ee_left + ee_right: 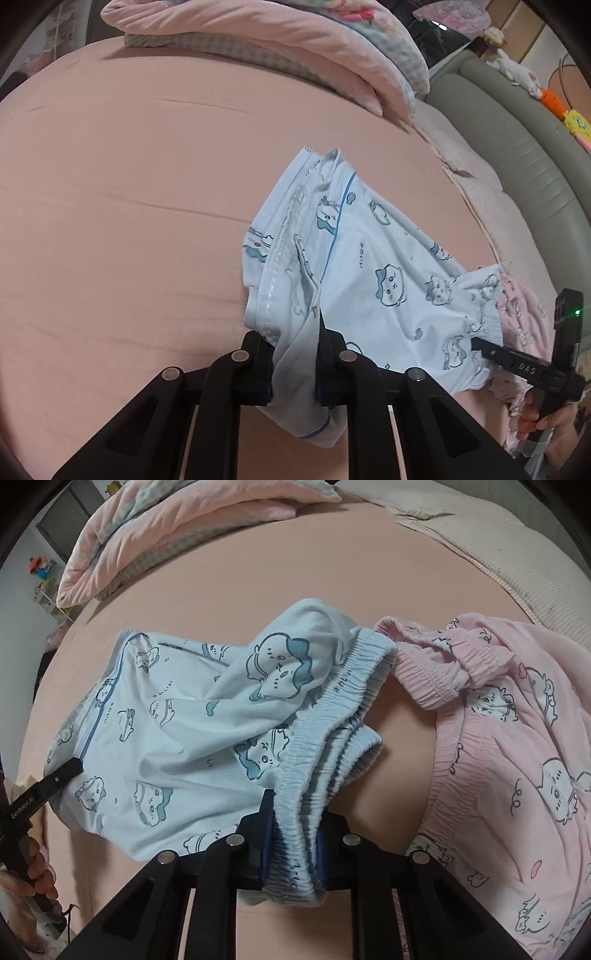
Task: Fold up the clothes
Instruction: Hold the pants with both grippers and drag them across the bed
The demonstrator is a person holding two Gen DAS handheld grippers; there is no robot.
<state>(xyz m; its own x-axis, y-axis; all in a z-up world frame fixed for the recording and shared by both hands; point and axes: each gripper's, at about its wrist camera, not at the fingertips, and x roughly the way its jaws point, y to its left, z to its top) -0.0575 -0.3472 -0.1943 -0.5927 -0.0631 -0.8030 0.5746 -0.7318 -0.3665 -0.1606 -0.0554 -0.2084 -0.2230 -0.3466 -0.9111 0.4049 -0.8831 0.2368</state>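
Light blue shorts printed with cartoon animals lie crumpled on a pink bed sheet. My left gripper is shut on the hem of one leg, with the cloth bunched between its pads. My right gripper is shut on the gathered elastic waistband of the same blue shorts. Each gripper shows in the other's view: the right gripper at the waistband, the left gripper at the hem. Pink shorts with a similar print lie right beside the blue waistband.
A folded pink quilt lies along the far side of the bed. A cream blanket covers the far right corner. A grey padded headboard carries plush toys. A hand holds the left gripper's handle.
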